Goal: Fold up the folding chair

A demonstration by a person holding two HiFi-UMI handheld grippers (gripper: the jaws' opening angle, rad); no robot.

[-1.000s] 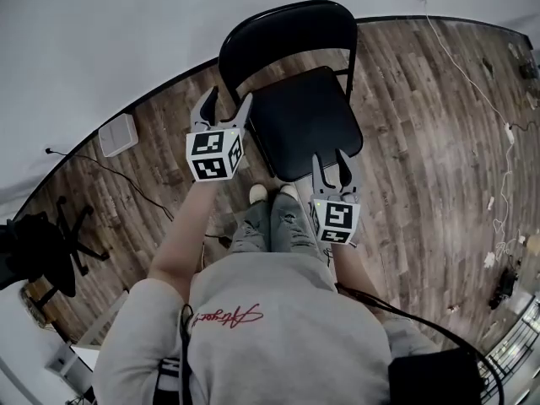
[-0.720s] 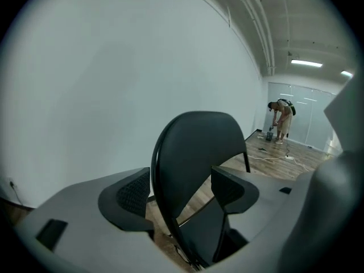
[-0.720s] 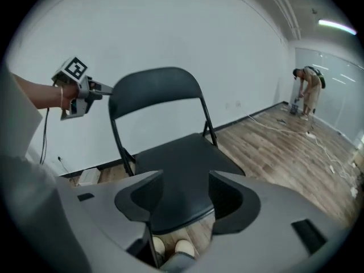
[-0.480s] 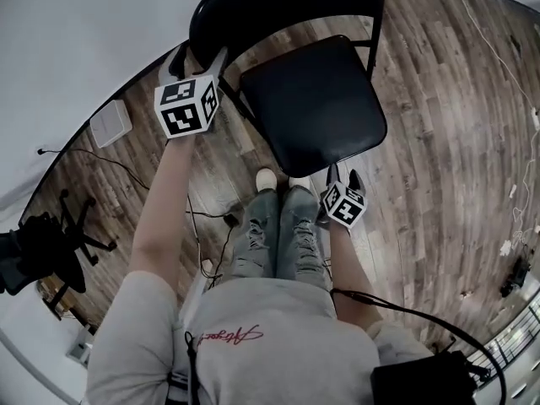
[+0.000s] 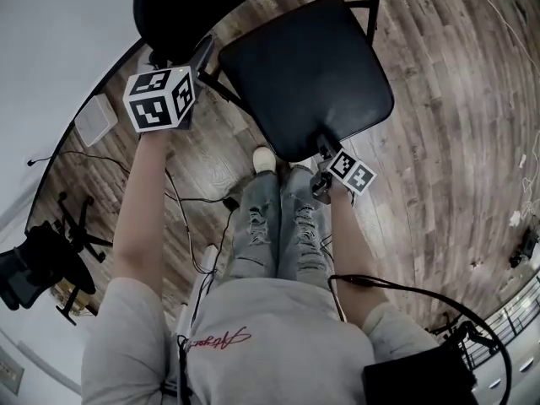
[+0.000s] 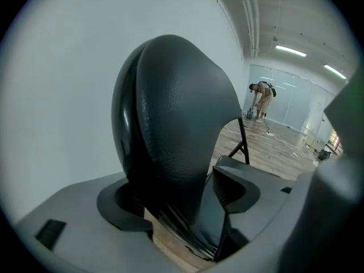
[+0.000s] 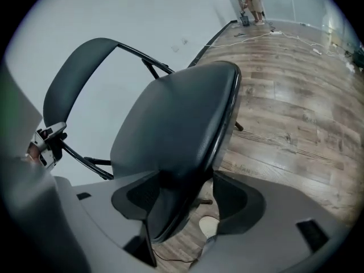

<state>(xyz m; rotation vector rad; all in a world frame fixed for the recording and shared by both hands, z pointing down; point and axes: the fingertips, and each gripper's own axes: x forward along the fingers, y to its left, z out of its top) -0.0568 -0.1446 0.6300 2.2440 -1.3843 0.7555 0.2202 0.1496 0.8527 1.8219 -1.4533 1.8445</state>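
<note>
The black folding chair stands unfolded on the wood floor, with its seat (image 5: 308,74) toward me and its backrest (image 5: 181,11) by the wall. My left gripper (image 5: 190,57) is at the backrest's left end. In the left gripper view the backrest (image 6: 170,129) stands edge-on between the left gripper's (image 6: 176,201) jaws, which have just been opening. My right gripper (image 5: 325,146) is at the seat's front edge. The seat (image 7: 182,124) reaches between the right gripper's (image 7: 187,201) jaws, which have also just been opening, with floor showing beside it.
My shoes (image 5: 264,159) stand just in front of the seat. Cables (image 5: 181,209) trail over the floor at the left, near a white box (image 5: 93,118) and a black office chair (image 5: 42,251). A person (image 6: 261,98) bends over far across the room. The wall runs close behind the backrest.
Both grippers have come down onto the chair: the left one to the backrest's end, the right one down to the seat's front edge while rolling. The chair now fills more of the head view.
</note>
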